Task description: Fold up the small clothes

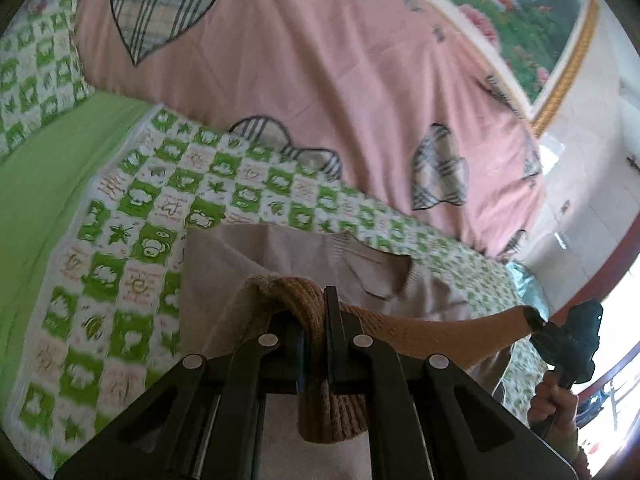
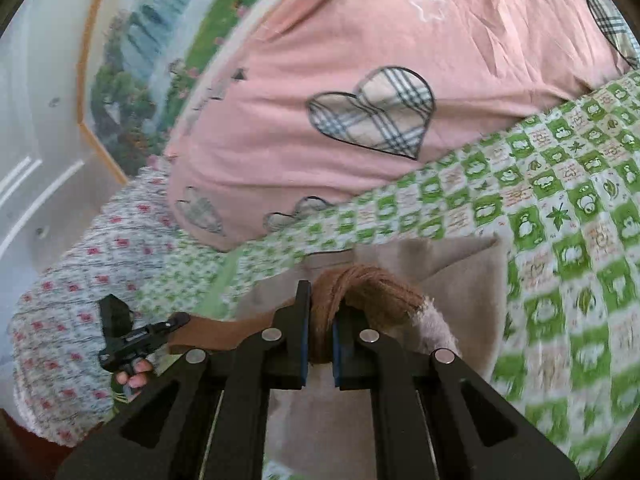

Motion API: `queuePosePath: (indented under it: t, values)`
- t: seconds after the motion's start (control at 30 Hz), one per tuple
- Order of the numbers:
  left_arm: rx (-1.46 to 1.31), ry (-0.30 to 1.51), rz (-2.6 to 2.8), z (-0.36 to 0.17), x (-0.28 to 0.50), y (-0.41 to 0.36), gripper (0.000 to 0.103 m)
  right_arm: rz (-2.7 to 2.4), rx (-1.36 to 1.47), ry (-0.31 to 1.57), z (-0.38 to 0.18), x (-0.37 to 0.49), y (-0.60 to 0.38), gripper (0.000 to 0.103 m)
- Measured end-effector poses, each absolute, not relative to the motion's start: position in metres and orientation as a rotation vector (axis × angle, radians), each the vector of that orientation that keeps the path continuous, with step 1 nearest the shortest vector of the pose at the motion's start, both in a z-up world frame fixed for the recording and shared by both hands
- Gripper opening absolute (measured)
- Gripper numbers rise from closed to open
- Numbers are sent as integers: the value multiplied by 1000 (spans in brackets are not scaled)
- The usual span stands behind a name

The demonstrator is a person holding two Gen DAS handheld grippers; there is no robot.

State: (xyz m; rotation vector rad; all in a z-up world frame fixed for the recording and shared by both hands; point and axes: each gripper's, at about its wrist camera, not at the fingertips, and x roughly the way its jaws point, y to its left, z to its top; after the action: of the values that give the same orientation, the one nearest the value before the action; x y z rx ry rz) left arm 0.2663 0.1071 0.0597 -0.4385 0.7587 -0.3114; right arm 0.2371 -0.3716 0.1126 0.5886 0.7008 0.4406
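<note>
A small beige knit garment (image 1: 256, 264) with a brown ribbed hem (image 1: 420, 334) lies partly on the green checked sheet (image 1: 132, 208). My left gripper (image 1: 314, 320) is shut on the brown hem and holds it raised. My right gripper (image 2: 320, 312) is shut on the other end of the same brown hem (image 2: 376, 284), with the beige garment (image 2: 472, 276) hanging under it. The hem is stretched between the two grippers. The right gripper also shows at the right edge of the left wrist view (image 1: 568, 340), and the left one at the left of the right wrist view (image 2: 136, 336).
A pink quilt with plaid hearts (image 1: 320, 60) is piled behind the garment. A plain green sheet (image 1: 48, 176) lies at the left. A floral pillow (image 2: 80, 280) sits by the wall. A framed landscape picture (image 2: 132, 72) hangs behind the bed.
</note>
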Motion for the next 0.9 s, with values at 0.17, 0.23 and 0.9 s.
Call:
queuePosePath:
  t: [0.17, 0.23, 0.9]
  values:
    - [-446, 841, -284, 18, 312, 104, 6, 356, 576, 793, 71, 275, -370, 9]
    - [-445, 876, -282, 4, 323, 103, 7, 322, 573, 823, 58, 283, -370, 10]
    - [-319, 982, -548, -8, 216, 13, 40, 541, 398, 936, 60, 210, -282, 55]
